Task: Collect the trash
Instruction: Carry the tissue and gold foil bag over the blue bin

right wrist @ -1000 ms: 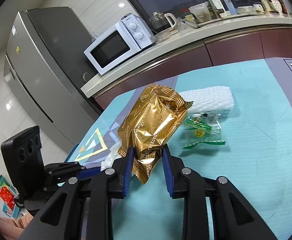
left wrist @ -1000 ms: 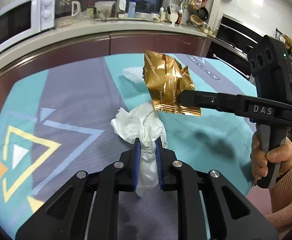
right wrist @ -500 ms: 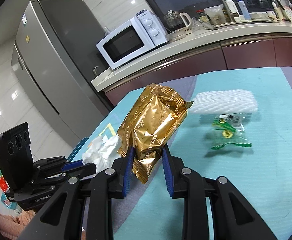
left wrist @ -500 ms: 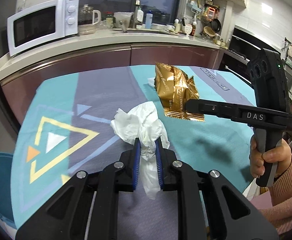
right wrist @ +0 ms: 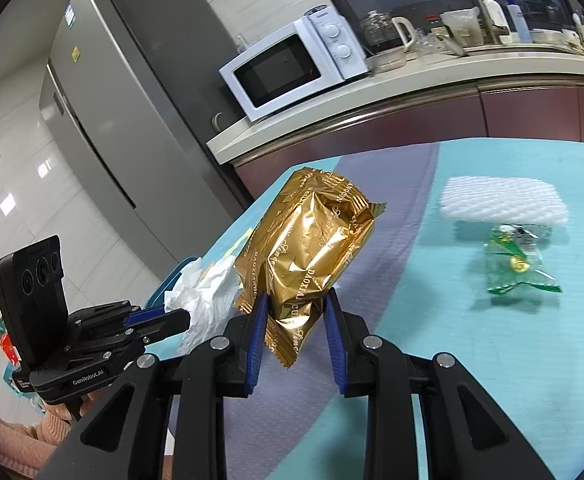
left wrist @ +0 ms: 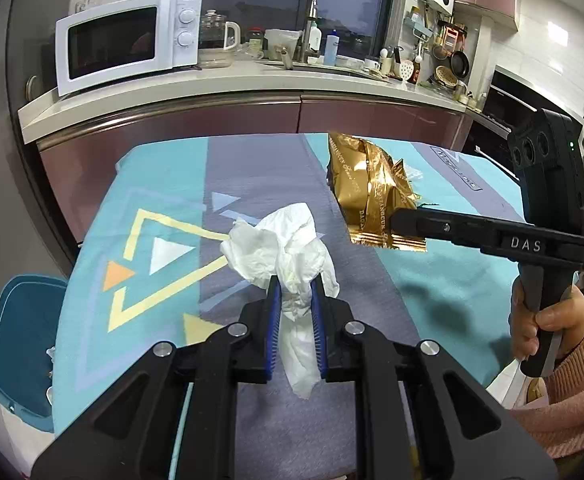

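A crumpled white tissue (left wrist: 288,248) is pinched between the blue pads of the left hand-held gripper (left wrist: 295,300), held up above the bench (left wrist: 452,292), with a tail of it hanging down between the jaws. The right hand-held gripper (right wrist: 295,312) is clamped on the lower end of a gold foil snack wrapper (right wrist: 308,248), which stands upright off the bench; its printing reads partly "DAOXIA…", the rest too creased to make out. In the left wrist view the wrapper (left wrist: 368,196) hangs from the right hand-held gripper (left wrist: 402,220), whose arm bears the letters "DAS". The left tool's base, seen from the right wrist view, is marked "GenRoboLAI".

On the bench's teal and grey patterned cloth lie a small clear packet with green print (right wrist: 516,264) and, just behind it, a white foam net sleeve (right wrist: 504,200); both are well apart from the held wrapper. A teal bin (left wrist: 24,344) stands on the floor beside the bench's left edge; what it holds cannot be made out. Behind, the kitchen worktop carries a white microwave (left wrist: 128,40) and a glass kettle (left wrist: 216,42). A grey refrigerator (right wrist: 132,112) stands at its end.
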The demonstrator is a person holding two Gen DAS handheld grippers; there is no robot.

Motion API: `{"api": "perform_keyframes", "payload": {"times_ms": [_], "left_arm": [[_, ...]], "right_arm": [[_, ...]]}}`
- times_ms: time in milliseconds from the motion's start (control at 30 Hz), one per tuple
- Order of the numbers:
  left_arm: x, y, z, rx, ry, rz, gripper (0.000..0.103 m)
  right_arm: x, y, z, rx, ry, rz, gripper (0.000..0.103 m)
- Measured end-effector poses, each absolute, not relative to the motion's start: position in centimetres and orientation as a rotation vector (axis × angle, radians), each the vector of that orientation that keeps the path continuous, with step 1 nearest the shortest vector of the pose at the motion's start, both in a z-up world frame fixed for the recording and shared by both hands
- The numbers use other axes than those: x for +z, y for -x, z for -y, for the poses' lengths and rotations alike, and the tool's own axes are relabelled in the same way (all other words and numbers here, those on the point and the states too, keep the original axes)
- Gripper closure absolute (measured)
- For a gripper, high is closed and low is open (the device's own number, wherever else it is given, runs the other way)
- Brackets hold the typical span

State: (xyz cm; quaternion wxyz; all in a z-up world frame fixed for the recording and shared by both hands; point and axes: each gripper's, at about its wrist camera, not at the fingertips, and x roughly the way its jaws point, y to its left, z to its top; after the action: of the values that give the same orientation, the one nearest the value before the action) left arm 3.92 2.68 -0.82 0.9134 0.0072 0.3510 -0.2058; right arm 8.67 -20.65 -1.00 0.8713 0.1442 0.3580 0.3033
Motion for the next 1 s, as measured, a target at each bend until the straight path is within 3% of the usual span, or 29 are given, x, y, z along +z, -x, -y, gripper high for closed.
{"api": "perform_keyframes", "payload": {"times_ms": [1000], "left_arm": [[0.3,-1.9,-7.3,-0.314,0.024,-0.688,0.088]], "right_arm": [[-1.0,-8.5,14.5,0.760,-0.244,-0.782,0.076]]}}
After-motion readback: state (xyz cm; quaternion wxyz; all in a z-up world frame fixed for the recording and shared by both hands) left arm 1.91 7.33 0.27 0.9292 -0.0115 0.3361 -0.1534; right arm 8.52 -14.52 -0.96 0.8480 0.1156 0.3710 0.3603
